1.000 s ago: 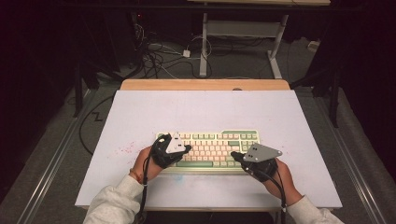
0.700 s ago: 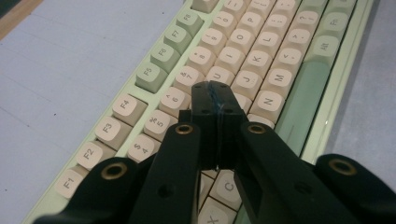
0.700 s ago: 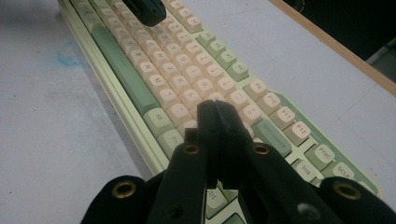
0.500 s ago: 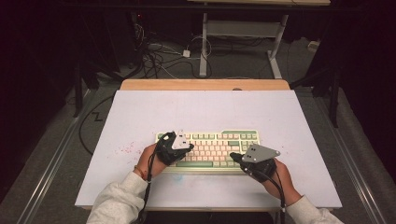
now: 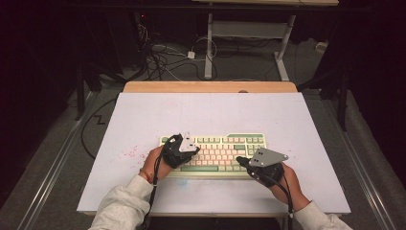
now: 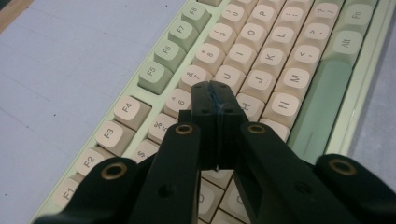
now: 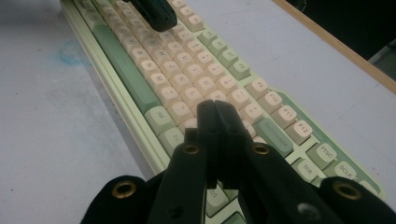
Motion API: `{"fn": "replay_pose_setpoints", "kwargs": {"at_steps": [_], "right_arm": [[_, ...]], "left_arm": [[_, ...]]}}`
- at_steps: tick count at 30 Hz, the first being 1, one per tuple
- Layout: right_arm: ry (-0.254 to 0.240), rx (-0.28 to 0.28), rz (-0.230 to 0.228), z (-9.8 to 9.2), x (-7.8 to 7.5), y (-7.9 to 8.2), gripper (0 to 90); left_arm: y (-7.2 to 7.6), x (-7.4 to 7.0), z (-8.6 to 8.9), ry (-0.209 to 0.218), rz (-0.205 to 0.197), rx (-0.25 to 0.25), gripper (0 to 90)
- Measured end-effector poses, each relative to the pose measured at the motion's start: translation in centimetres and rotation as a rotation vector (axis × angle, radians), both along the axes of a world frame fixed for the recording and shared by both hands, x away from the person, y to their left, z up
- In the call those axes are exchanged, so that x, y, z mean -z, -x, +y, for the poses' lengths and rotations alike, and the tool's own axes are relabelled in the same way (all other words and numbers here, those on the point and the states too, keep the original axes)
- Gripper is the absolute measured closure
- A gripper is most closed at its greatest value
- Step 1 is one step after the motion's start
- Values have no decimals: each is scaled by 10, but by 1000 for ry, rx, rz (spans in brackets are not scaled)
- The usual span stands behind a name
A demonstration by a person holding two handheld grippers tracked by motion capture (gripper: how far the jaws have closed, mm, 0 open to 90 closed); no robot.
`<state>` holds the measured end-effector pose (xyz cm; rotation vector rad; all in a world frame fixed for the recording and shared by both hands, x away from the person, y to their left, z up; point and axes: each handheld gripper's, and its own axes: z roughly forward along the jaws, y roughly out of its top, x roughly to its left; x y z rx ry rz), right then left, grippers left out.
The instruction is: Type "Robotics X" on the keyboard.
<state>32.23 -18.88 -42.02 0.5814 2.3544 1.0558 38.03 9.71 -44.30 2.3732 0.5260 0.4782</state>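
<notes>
We see a pale green keyboard with cream and green keycaps [image 5: 215, 152] lying near the front middle of the white surface [image 5: 210, 115], its long side parallel to the front edge. The left gripper [image 6: 215, 93] hovers over the keyboard's left half, its black fingers pressed together with nothing between them, tips above the row of letter keys near H and J. The right gripper [image 7: 215, 109] hovers low over the right half (near the Alt and Fn keys), its fingers likewise closed on nothing. In the high view both hands, in light grey sleeves [image 5: 125, 206], hold the grippers at the keyboard's two ends. Faint pink specks [image 5: 128, 153] mark the surface left of the keyboard.
</notes>
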Motion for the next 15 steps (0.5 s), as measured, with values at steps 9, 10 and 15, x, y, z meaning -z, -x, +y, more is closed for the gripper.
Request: {"fn": "replay_pose_setpoints", "kwargs": {"at_steps": [9, 10, 15], "right_arm": [[2, 1, 4, 0, 0, 0, 900], [1, 1, 4, 0, 0, 0, 900], [-1, -2, 7, 0, 0, -1, 900]], "left_arm": [[-2, 1, 0, -5, 8, -7, 875], [-3, 0, 0, -4, 9, -6, 875], [-6, 0, 0, 0, 19, -9, 876]]}}
